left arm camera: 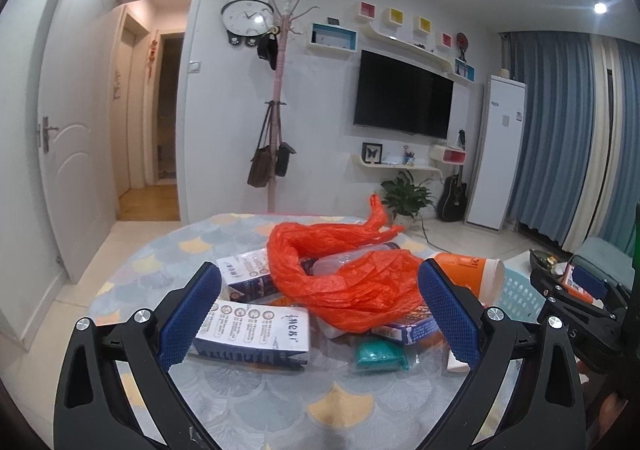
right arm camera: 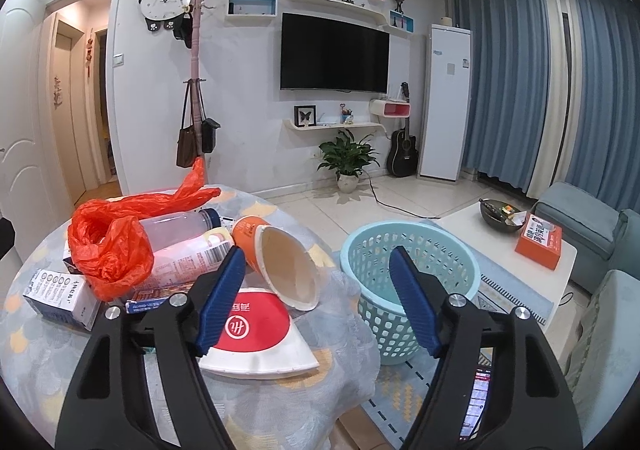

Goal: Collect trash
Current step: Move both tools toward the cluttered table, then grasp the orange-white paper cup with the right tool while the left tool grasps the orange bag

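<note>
A pile of trash lies on the round table (left arm camera: 256, 394): an orange plastic bag (left arm camera: 344, 274), white-and-blue cartons (left arm camera: 256, 334), a clear bottle (right arm camera: 176, 228), an orange paper cup (right arm camera: 280, 258) on its side, a flattened red-and-white cup (right arm camera: 260, 334) and a teal wad (left arm camera: 380, 356). My left gripper (left arm camera: 320, 310) is open and empty, just short of the bag and cartons. My right gripper (right arm camera: 316, 298) is open and empty above the flattened cup at the table's right edge; it also shows in the left wrist view (left arm camera: 576, 290). A light blue basket (right arm camera: 412, 250) stands on the floor right of the table.
A white coffee table (right arm camera: 516, 246) with a bowl (right arm camera: 500, 216) and an orange box (right arm camera: 542, 240) stands beyond the basket. Grey-blue sofa seats (right arm camera: 600, 226) are at far right. A coat stand (left arm camera: 276, 110), plant (right arm camera: 348, 160) and guitar (right arm camera: 402, 148) line the far wall.
</note>
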`<state>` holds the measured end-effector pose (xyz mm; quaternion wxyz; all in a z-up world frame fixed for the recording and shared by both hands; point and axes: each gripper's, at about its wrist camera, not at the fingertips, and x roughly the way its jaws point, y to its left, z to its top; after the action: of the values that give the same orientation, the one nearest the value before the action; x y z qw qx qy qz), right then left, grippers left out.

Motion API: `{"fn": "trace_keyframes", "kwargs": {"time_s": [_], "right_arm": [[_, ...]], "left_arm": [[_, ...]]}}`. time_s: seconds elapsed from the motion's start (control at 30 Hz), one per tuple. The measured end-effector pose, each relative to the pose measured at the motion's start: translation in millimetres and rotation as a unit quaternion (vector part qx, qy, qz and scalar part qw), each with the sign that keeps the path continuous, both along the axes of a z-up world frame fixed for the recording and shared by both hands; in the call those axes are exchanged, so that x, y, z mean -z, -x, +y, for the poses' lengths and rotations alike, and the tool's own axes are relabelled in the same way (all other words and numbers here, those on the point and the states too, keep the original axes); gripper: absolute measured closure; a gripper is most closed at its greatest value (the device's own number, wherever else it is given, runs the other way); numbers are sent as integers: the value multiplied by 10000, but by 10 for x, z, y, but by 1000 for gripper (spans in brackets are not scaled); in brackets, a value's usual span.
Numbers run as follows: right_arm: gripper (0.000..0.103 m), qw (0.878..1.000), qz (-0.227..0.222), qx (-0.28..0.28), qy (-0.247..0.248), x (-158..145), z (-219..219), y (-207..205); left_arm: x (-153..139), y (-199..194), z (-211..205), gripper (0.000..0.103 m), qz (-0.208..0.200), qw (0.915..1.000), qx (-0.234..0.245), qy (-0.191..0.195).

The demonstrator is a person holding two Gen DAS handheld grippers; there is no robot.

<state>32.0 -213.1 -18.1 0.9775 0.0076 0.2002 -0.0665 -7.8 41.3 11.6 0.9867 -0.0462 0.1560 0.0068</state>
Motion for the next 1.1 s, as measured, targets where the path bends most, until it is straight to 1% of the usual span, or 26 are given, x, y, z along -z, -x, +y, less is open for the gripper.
{"fn": "trace_keyframes", "kwargs": {"time_s": [0.17, 0.3, 0.37, 0.43, 0.5, 0.53, 0.63, 0.73, 0.87, 0.9, 0.93, 0.97, 1.03, 1.1], "right_arm": [[33, 10000, 3, -23, 14, 0, 41, -2], [33, 10000, -16, -26, 6, 8, 76, -13], [38, 10000, -37, 26, 8, 13, 52, -23], [49, 10000, 29, 36, -66, 16, -11, -67], [54, 9999, 71, 48, -129, 21, -78, -100], [55, 9998, 72, 45, -158, 27, -104, -115], [55, 9998, 64, 26, -208, 31, -182, -160], [55, 9993, 108, -173, -300, 41, -268, -249], [54, 9983, 171, -493, -241, 35, -309, -419], [51, 9980, 192, -563, -200, 32, -305, -458], [43, 9973, 225, -680, -183, 37, -292, -512], [40, 9966, 259, -755, -197, 48, -284, -541], [36, 9953, 313, -881, -240, 70, -282, -605], [34, 9940, 414, -985, -225, 105, -256, -685]], "left_arm": [[-5, 20, 79, 7, -7, 10000, -36, 82], [-21, 48, 138, 7, -23, 9999, -94, 30], [-30, 40, 181, 7, 17, 9999, -165, 12], [-39, 18, 236, 7, 65, 9998, -182, 85], [-40, -23, 294, 7, 159, 9996, -132, 193], [-37, -51, 316, 7, 218, 9995, -91, 218], [10, -251, 348, 7, 644, 9973, 228, 272], [72, -471, 357, 7, 997, 9934, 414, 392], [142, -859, 419, 8, 1355, 9865, 564, 727], [163, -927, 432, 8, 1419, 9852, 569, 773], [195, -1023, 460, 10, 1512, 9831, 567, 867], [232, -1113, 487, 12, 1628, 9803, 564, 967], [293, -1261, 525, 15, 1787, 9759, 592, 1100], [349, -1374, 537, 17, 1913, 9731, 571, 1149]]}}
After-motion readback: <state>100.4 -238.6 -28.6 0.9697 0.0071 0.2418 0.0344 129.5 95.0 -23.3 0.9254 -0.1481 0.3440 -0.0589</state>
